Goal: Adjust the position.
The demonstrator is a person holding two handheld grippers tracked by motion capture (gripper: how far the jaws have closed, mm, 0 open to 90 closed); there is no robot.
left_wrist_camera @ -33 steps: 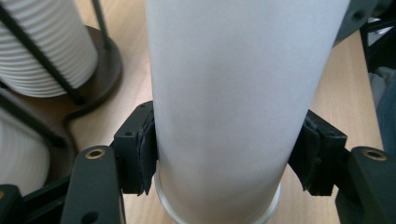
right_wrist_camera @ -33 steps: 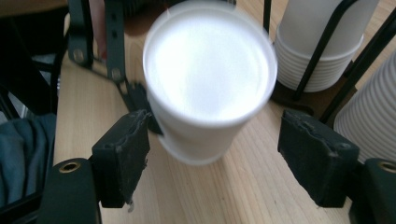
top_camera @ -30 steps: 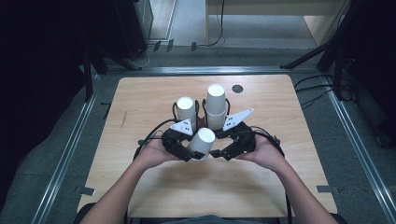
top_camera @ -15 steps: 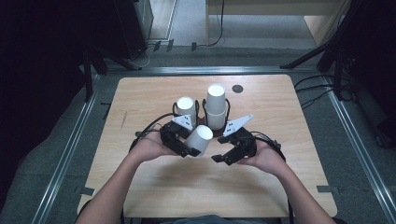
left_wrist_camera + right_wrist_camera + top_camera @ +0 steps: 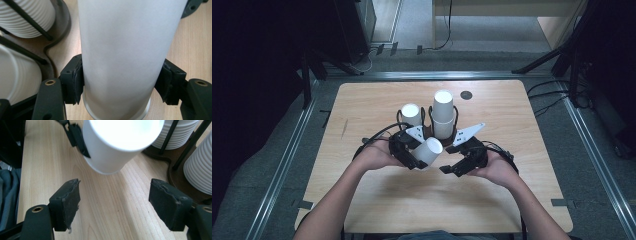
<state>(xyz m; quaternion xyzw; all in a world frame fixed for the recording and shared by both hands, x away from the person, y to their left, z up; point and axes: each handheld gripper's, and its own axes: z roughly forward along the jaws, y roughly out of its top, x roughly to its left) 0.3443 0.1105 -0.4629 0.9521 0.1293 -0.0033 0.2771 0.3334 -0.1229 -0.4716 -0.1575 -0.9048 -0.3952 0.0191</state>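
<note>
A white paper cup (image 5: pixel 429 150) lies tilted above the table, its open mouth toward the right hand. My left gripper (image 5: pixel 419 160) is shut on it; in the left gripper view both pads (image 5: pixel 75 82) press the cup's wall (image 5: pixel 125 45). My right gripper (image 5: pixel 455 164) hovers just right of the cup, open. Its jaws have just been closing a little with nothing between them. In the right gripper view (image 5: pixel 116 202) only bare wood lies between its pads, and the cup's rim (image 5: pixel 117 145) is ahead of them.
A dark wire cup holder (image 5: pixel 428 131) stands just beyond the hands, with a short stack of white cups (image 5: pixel 411 114) and a taller stack (image 5: pixel 443 112). A small dark disc (image 5: pixel 466 94) lies at the table's far side. Black cables trail from both grippers.
The right gripper has drawn back a little from the cup, toward the near right. The left gripper still holds the cup in about the same place.
</note>
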